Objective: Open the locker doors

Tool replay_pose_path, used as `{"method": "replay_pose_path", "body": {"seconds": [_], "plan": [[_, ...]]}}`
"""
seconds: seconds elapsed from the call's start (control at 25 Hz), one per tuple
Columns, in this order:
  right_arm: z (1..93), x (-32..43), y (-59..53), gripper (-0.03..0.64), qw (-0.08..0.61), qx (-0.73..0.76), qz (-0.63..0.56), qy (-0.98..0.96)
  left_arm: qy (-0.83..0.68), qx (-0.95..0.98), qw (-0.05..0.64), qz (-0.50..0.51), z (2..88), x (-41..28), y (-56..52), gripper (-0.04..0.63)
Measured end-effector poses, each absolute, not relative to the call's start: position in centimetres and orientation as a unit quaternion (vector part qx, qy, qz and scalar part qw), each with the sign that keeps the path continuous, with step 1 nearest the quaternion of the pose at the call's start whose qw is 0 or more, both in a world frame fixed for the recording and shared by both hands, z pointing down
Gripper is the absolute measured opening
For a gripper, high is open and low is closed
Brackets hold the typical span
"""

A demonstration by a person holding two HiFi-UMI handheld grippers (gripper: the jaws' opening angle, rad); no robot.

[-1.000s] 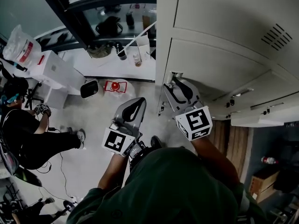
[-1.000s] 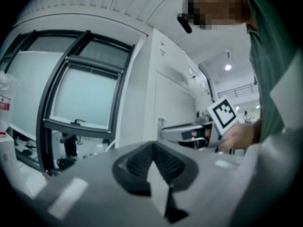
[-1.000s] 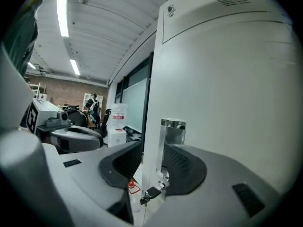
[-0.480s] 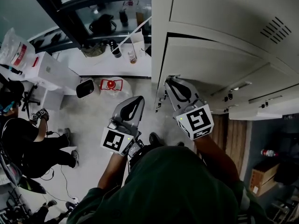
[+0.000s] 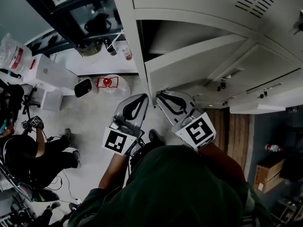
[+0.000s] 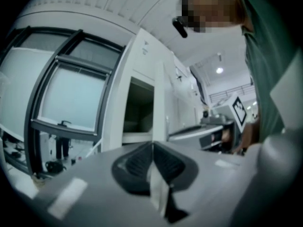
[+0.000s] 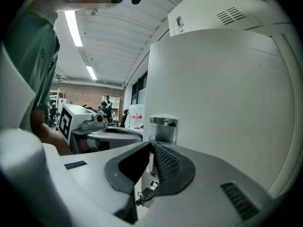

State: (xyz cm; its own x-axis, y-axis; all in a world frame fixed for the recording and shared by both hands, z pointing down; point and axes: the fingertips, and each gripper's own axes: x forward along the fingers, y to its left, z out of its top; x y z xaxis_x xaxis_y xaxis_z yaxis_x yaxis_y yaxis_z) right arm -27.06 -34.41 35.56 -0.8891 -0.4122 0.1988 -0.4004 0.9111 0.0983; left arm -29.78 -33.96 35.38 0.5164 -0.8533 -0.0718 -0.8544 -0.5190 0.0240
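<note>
Had the right tool [image 5: 161, 96] clamped on the free edge of the locker door [image 5: 201, 56] — jaws just closed onto it, pads pressed on the edge at the metal latch plate [image 7: 163, 129]. Saw a small bunch of keys [image 7: 146, 194] hanging from the door below the jaws. Found the door swung partway out from the cabinet, with the dark compartment [image 5: 182, 32] behind it exposed. Held the left tool [image 5: 143, 97] just beside the right one — jaws pressed together, gripping nothing.
</note>
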Motion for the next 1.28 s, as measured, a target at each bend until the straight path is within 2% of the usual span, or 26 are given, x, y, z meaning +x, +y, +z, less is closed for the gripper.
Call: {"method": "replay_pose_path", "body": {"seconds": [0.48, 1.28], "plan": [[35.7, -19.3, -27.4, 0.025, 0.099, 0.160, -0.004, -0.982, 0.509, -0.860, -0.008, 0.041, 35.4, -21.1, -26.5, 0.005], [36.8, -0.2, -25.9, 0.012, 0.087, 0.289, 0.017, -0.953, 0.411, -0.911, 0.025, 0.021, 34.9, -1.5, -23.4, 0.003]]}}
